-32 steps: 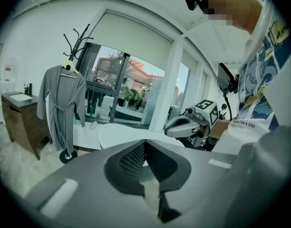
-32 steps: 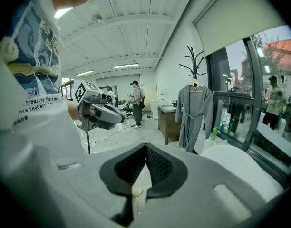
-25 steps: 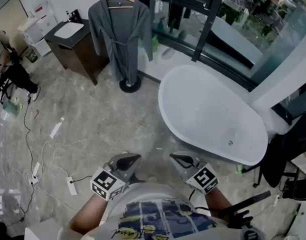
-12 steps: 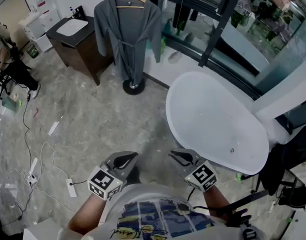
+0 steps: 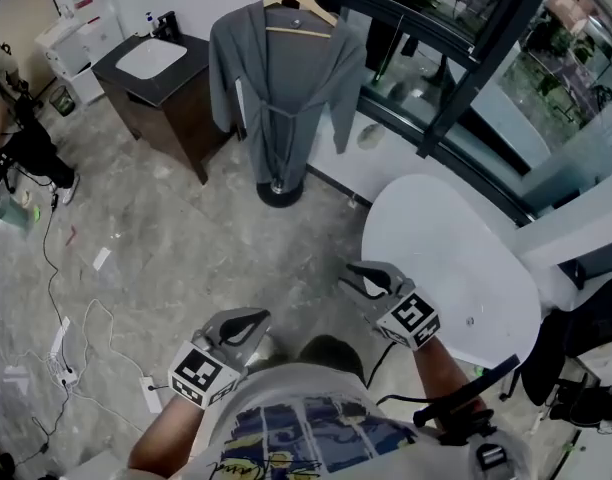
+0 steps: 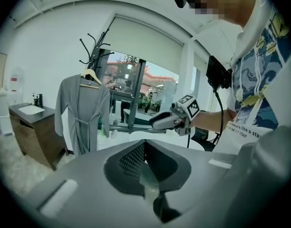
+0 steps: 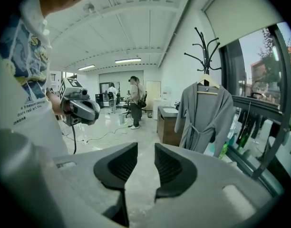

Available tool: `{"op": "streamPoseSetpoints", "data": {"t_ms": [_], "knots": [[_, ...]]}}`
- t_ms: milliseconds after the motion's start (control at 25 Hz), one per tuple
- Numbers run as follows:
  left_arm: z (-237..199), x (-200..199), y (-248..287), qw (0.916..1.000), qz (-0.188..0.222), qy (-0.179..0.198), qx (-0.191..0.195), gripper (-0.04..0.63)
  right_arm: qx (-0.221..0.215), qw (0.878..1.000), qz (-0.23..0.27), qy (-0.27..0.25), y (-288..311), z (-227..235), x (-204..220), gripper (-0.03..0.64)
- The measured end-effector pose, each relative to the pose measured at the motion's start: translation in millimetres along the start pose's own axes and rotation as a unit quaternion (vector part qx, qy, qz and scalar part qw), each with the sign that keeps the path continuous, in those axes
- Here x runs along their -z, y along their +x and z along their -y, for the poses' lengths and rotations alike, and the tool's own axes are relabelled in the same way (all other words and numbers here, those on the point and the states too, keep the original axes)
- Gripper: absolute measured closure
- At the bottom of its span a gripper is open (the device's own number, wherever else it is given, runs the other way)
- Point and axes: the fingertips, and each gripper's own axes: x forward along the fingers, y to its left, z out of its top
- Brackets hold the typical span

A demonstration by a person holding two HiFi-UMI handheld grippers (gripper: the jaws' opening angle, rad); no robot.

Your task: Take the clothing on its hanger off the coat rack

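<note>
The grey robe (image 5: 281, 88) is hanging on its wooden hanger (image 5: 298, 16) from the coat rack (image 5: 278, 190), which is standing between the dark sink cabinet (image 5: 176, 93) and the window, well apart from both grippers. The left gripper (image 5: 251, 320) is holding its jaws together, seemingly on nothing. The right gripper (image 5: 354, 278) is opening its jaws to a narrow gap, nothing between them, beside the white bathtub (image 5: 456, 258).
</note>
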Motion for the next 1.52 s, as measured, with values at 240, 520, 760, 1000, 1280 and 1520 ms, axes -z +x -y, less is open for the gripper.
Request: {"op": "streamPoseSetpoints", "data": {"t_ms": [240,520,760,1000,1280,1520], "knots": [[-62,-19,-1,0.9982,0.027,-0.032,-0.044,0.594,-0.004,1.000,-0.016,-0.026,52,92,-43,0.491],[-139,-56,33,0.9928,0.033,-0.044,-0.106,0.594,0.017,0.995,-0.011,-0.098,112,260,-120,0.460],[-186,-104,76,0.9877,0.046,-0.049,-0.141,0.594,0.050,0.988,-0.006,-0.146,142,403,-190,0.418],[-207,-123,119,0.9871,0.043,-0.046,-0.147,0.594,0.032,0.986,-0.030,-0.161,182,497,-229,0.374],[-220,-128,142,0.9836,0.033,-0.058,-0.168,0.594,-0.111,0.985,-0.066,-0.112,241,518,-240,0.327],[-229,-121,140,0.9791,0.028,-0.068,-0.190,0.594,-0.201,0.969,-0.081,-0.116,271,495,-243,0.396]]}}
